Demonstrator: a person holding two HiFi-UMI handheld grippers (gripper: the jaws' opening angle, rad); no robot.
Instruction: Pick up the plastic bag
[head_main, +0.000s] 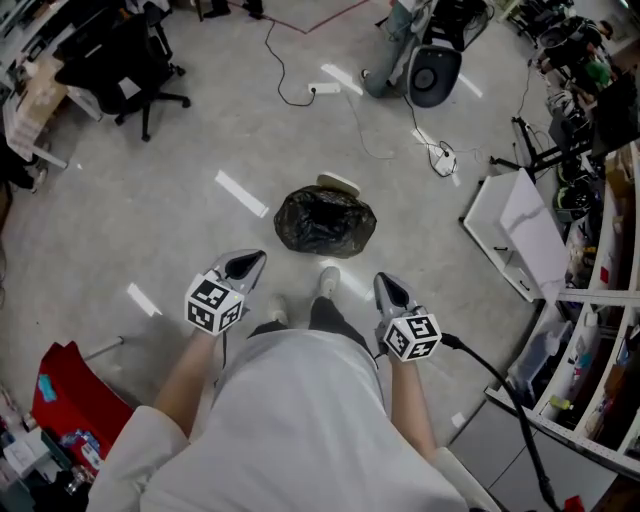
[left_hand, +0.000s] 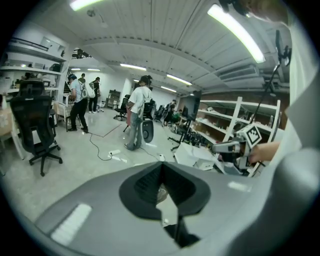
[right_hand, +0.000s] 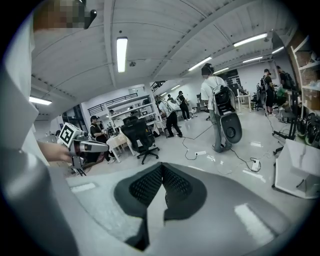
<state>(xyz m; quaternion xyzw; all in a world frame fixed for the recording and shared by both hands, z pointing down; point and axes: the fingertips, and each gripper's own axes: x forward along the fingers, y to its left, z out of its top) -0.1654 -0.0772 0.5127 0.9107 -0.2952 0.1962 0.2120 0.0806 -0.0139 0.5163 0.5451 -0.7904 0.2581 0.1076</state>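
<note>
Left tongs (left_hand: 161, 171): clenched, pads pressed together, nothing between them. Right tongs (right_hand: 162, 172): also clenched and empty.

Head view: both tongs are held out at about waist level, one on each side of the person's body, with the tips pointing forward over the floor (head_main: 150, 200). They are well apart from each other. The marker cubes sit at the rear of each, by the hands.

Plastic bag (head_main: 325, 221): black and crumpled, with its mouth slumped open upward. It sits on the grey floor straight ahead of the person, just beyond the shoes (head_main: 328, 280). In the head view it lies between the two tongs and further out, and neither is touching it. A pale flat object (head_main: 338, 183) lies against the bag's far edge; what it is can't be made out.

Surroundings:
- A black office chair (head_main: 130, 62) stands far left.
- A power strip (head_main: 323, 88) with a trailing cable lies beyond the bag.
- A grey wheeled unit (head_main: 434, 70) stands further back, at someone's legs.
- A white panel (head_main: 515, 230) lies flat on the right, next to the shelving (head_main: 600, 330).
- A red item (head_main: 75, 398) lies near left.

The two gripper views look out level across the room, and each shows the other tongs off to one side.
</note>
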